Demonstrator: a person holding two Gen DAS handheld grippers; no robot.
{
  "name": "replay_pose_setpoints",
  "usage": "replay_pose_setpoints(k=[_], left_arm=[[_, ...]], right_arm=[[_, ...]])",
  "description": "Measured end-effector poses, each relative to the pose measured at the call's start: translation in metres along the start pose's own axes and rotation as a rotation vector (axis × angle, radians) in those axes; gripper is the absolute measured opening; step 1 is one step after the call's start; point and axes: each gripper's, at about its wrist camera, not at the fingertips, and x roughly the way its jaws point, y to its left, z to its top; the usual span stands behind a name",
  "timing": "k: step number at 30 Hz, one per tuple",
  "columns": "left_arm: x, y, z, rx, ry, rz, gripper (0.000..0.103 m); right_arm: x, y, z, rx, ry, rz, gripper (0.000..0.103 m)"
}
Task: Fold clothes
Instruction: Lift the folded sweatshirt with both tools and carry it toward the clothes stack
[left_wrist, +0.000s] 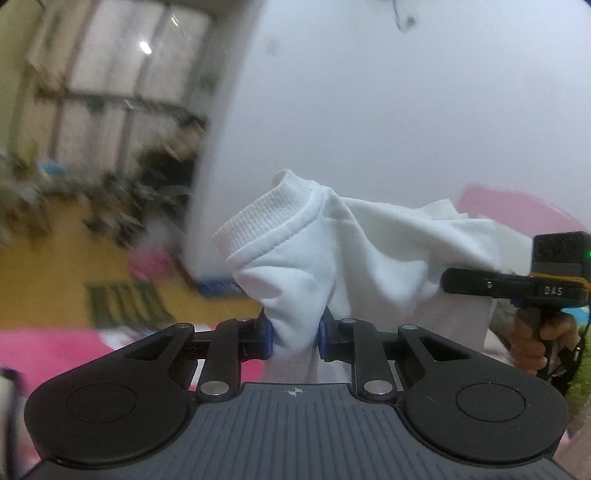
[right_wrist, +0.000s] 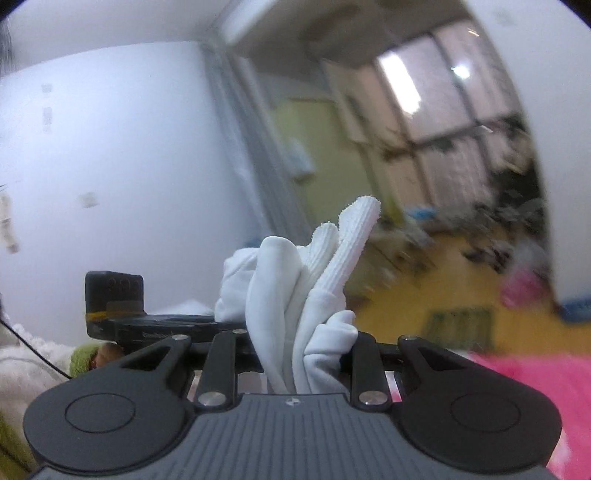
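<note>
A white sweatshirt (left_wrist: 351, 251) hangs lifted in the air between both grippers, with its ribbed band (left_wrist: 258, 218) standing up. My left gripper (left_wrist: 295, 334) is shut on a bunched fold of it, and the blue pads (left_wrist: 266, 332) press the cloth from both sides. In the left wrist view the right gripper (left_wrist: 465, 284) reaches in from the right edge, a hand (left_wrist: 535, 343) on its grip. My right gripper (right_wrist: 304, 354) is shut on a thick gather of the same sweatshirt (right_wrist: 277, 295), its ribbed edge (right_wrist: 351, 240) poking upward. The left gripper (right_wrist: 155, 326) shows at the left.
A pink cover (left_wrist: 51, 350) (right_wrist: 524, 380) lies below both grippers. A white wall (left_wrist: 388, 110) stands ahead. Beyond a doorway is a yellow floor (right_wrist: 424, 295) with blurred clutter and a window. A person's light sleeve (right_wrist: 26, 365) shows at the lower left.
</note>
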Motion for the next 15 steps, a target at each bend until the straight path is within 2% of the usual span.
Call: replay_pose_setpoints(k=[4,8,15], left_arm=[[-0.059,0.017,0.020,0.022,-0.080,0.153,0.020],[-0.114,0.038,0.035,0.032,-0.147,0.323,0.020],[-0.186,0.093,0.057,-0.009,-0.182,0.582,0.020]], right_arm=[[0.048,0.041,0.033,-0.070,-0.017,0.121,0.027],[0.121,0.077,0.060,-0.050,0.031,0.254,0.027],[0.246,0.153,0.089,0.001,0.128,0.415,0.027]])
